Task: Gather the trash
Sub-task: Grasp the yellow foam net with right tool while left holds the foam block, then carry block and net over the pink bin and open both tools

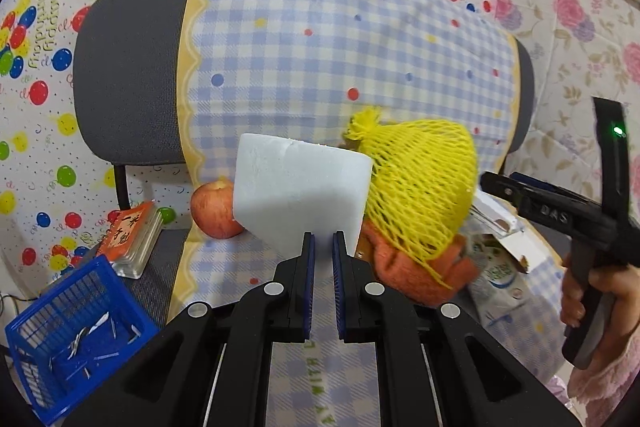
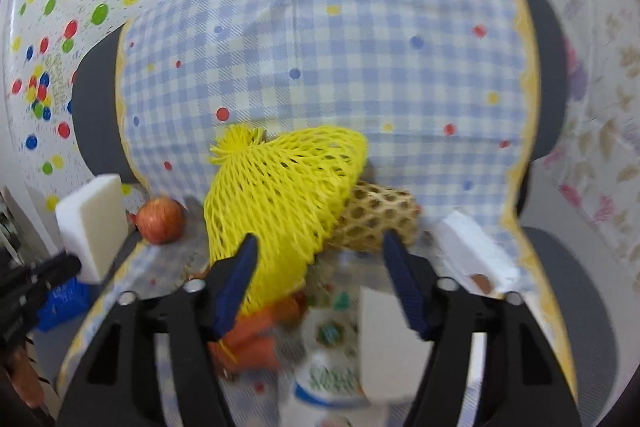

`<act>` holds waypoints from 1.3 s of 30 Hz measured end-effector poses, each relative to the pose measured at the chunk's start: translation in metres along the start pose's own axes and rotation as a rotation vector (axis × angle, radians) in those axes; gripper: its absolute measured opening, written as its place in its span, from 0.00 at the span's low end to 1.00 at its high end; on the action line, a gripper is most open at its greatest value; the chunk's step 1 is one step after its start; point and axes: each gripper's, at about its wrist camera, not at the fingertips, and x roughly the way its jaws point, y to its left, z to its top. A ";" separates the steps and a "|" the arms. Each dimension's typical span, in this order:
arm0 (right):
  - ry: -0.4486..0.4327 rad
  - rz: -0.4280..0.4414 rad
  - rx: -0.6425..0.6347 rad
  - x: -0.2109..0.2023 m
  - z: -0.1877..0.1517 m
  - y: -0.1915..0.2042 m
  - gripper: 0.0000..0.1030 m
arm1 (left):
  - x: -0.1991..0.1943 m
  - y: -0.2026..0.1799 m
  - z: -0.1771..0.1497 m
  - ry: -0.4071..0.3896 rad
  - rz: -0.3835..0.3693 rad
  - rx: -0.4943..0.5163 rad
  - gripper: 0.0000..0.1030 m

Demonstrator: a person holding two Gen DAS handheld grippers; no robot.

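My left gripper (image 1: 323, 241) is shut on the lower edge of a white foam block (image 1: 300, 187) and holds it up above the chair seat. The right wrist view shows that block (image 2: 90, 223) at the far left. A yellow foam fruit net (image 1: 420, 187) lies on an orange cloth (image 1: 416, 267) in the middle of the seat. My right gripper (image 2: 320, 238) stands open just above the yellow net (image 2: 280, 203) and a brown net (image 2: 376, 219), with nothing pressed between its fingers. From the left wrist it shows at the right edge (image 1: 486, 181), held by a hand.
A checked cloth (image 1: 320, 47) covers the grey chair. A red apple (image 1: 214, 211) sits behind the block. A printed carton (image 2: 328, 367) and a white foam piece (image 2: 476, 251) lie on the seat. A blue basket (image 1: 80, 331) and a red-labelled clear box (image 1: 132, 239) sit left.
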 end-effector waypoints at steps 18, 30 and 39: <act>-0.177 0.185 0.023 -0.080 0.033 0.026 0.11 | -0.047 -0.001 0.009 -0.063 0.013 0.030 0.09; -0.247 0.042 -0.084 -0.215 -0.033 0.027 0.12 | -0.151 -0.073 -0.001 -0.141 -0.094 0.143 0.09; -0.195 -0.161 -0.072 -0.273 -0.121 -0.008 0.12 | -0.157 -0.143 -0.063 -0.043 -0.275 0.208 0.09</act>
